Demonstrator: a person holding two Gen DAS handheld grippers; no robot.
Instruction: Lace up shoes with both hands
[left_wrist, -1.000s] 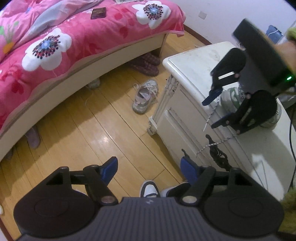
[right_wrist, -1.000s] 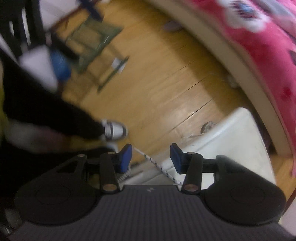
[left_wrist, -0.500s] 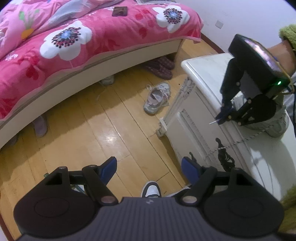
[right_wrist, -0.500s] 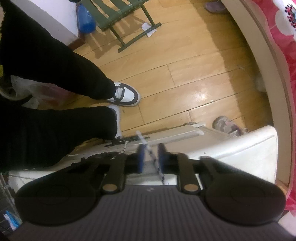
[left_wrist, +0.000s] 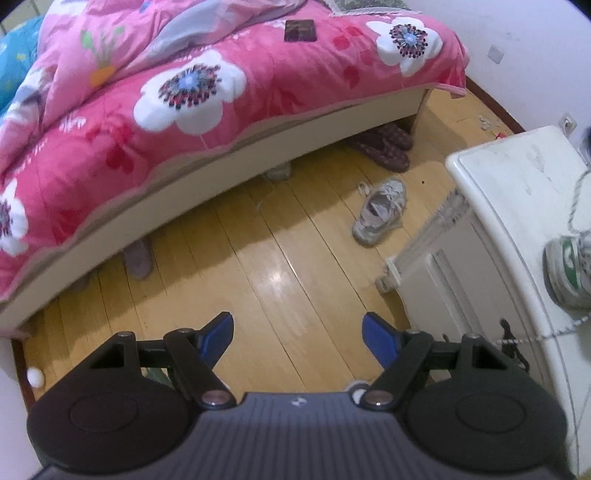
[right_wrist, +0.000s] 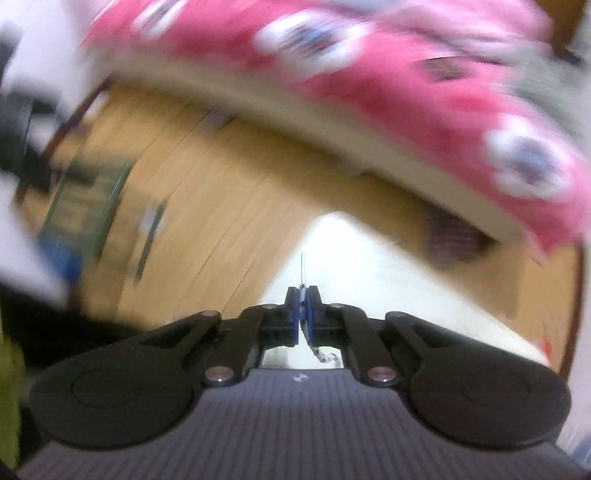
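Observation:
A white sneaker with green trim (left_wrist: 567, 271) stands on the white cabinet (left_wrist: 517, 184) at the right edge of the left wrist view. One speckled lace (left_wrist: 574, 199) rises taut from it toward the upper right; another lace end (left_wrist: 543, 336) runs left over the cabinet's front edge. My left gripper (left_wrist: 297, 332) hangs open over the wooden floor, left of the cabinet, with nothing between its blue pads. In the blurred right wrist view my right gripper (right_wrist: 303, 308) is shut on the speckled lace (right_wrist: 323, 355), whose stiff tip (right_wrist: 303, 267) sticks out past the fingertips.
A bed with a pink flowered quilt (left_wrist: 184, 92) fills the far side. A loose grey sneaker (left_wrist: 380, 210) and dark slippers (left_wrist: 388, 149) lie on the wooden floor (left_wrist: 258, 266) near the bed. A black handle (left_wrist: 511, 341) hangs on the cabinet front.
My right gripper closed on the lace end, then swung up and away, leaving the left wrist view. The lace from the shoe now runs taut. My left gripper shifted left and stayed open.

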